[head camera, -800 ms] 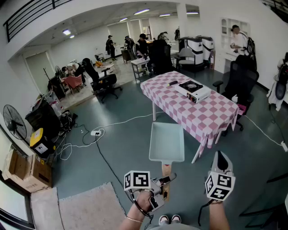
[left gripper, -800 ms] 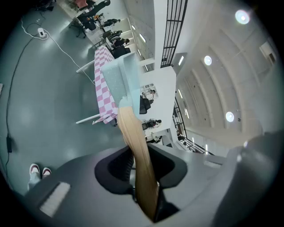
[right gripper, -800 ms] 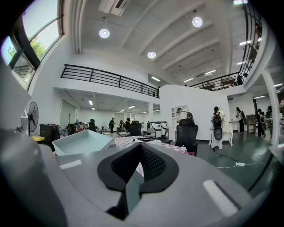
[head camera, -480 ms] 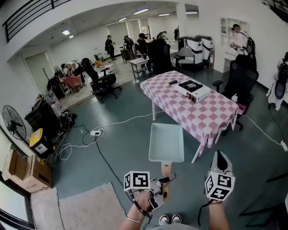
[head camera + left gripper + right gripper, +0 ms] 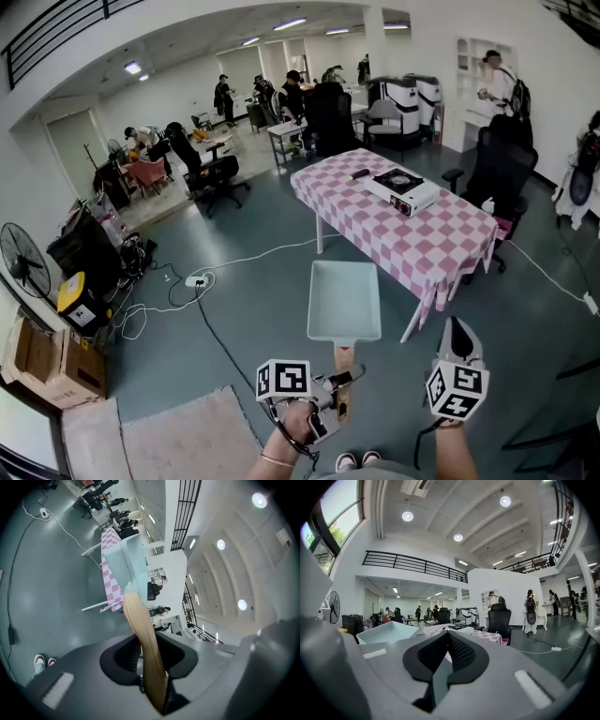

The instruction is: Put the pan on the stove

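Right now the pan [image 5: 344, 300], a pale blue-green square one with low walls and nothing in it, hangs in the air over the grey floor [image 5: 253, 309], roughly level, its far edge turned towards the table [image 5: 441, 246]. Its wooden handle [image 5: 343, 361] runs back towards me into my left gripper [image 5: 343, 386], which I hold low in front of me. In the left gripper view the handle passes straight between the two dark pads and they are clamped on its near end, so the jaws stand only a little apart, as wide as the wood. The pan is off the table and touches nothing but that grip. The stove [image 5: 401, 187], a white single-burner unit with a black top, sits on the table's pink-and-white checked cloth, well apart from the pan; a small dark thing lies near it, too small for me to tell what it is. My right gripper [image 5: 457, 330] is just beside the pan's handle on my right, tips pointing forward, apart from the pan. In the right gripper view its jaws meet with nothing between them, and the pan shows off to their left. A black office chair [image 5: 502, 159] stands beyond the table, a pale rug [image 5: 178, 431] lies at my lower left, a fan [image 5: 23, 262] stands by the left wall, and people [image 5: 295, 89] are at desks in the far part of the room
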`<state>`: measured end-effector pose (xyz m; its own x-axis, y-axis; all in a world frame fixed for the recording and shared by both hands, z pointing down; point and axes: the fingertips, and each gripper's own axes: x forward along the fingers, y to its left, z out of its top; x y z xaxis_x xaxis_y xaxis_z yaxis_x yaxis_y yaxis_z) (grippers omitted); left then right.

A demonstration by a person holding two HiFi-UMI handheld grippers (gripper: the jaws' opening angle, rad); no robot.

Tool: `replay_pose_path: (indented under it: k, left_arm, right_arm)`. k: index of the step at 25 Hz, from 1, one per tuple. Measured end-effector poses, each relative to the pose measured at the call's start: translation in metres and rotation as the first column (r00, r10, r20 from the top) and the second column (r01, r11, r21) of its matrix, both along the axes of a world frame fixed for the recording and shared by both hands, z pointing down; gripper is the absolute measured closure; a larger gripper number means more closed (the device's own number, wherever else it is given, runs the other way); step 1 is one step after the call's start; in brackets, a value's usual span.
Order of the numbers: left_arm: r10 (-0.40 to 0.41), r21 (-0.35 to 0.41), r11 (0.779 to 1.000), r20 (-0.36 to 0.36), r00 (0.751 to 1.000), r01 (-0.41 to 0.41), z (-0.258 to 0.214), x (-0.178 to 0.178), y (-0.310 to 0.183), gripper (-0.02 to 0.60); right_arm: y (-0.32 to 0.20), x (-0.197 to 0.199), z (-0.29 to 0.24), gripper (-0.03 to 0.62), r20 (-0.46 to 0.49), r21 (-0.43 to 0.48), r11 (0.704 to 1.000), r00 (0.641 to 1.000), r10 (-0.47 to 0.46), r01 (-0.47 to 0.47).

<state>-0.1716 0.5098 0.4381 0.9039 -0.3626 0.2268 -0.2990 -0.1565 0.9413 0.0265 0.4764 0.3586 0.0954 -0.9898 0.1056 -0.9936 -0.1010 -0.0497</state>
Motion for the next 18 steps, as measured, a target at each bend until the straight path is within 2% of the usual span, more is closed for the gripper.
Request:
replay_pose_path:
  k: [10,18]
  left_arm:
    - [0.000,0.007,1.000,-0.010,1.000,0.001,-0.001,-0.011,-0.040,0.491]
    - [-0.014,0.007,1.000,0.001,1.000,0.014,0.003,-0.002,-0.107,0.491]
  right_arm:
    - [-0.034,0.002,0.009,0.585,0.004,-0.022,0.999,0.999,0.032,-0.032]
    - [-0.102,0.018,0.017,0.585,0.012,-0.036,0.999,0.999,0.035,-0.034]
